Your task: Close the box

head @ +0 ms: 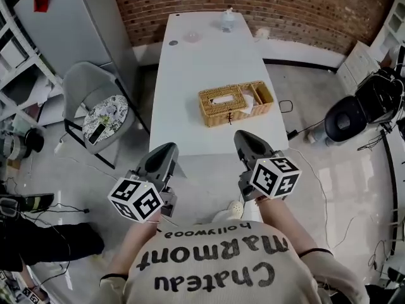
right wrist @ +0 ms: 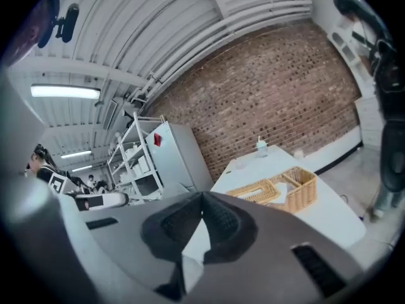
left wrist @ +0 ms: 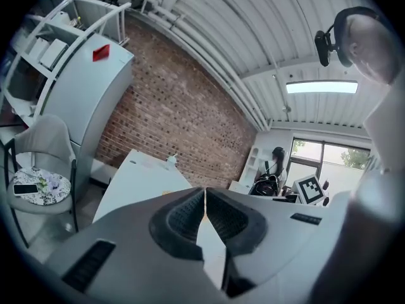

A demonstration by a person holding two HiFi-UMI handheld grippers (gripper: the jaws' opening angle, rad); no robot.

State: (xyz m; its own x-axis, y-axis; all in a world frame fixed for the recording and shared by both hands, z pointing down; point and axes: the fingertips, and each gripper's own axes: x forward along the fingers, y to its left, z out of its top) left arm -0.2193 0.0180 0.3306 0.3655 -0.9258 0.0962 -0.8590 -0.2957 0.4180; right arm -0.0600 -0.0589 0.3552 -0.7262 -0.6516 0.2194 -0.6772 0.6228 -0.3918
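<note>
A woven wicker box lies on the white table, near its front right corner. White paper shows in its top, and a small side compartment at its right end stands uncovered. In the right gripper view the box sits ahead and to the right. My left gripper is held short of the table's front edge, left of the box and clear of it; its jaws meet at the tip with nothing between them. My right gripper hovers just before the box, not touching it, and is also shut and empty.
A small bottle and a cup stand at the table's far end by the brick wall. A grey chair with a patterned cushion is left of the table. A black seat and cables lie on the floor at right.
</note>
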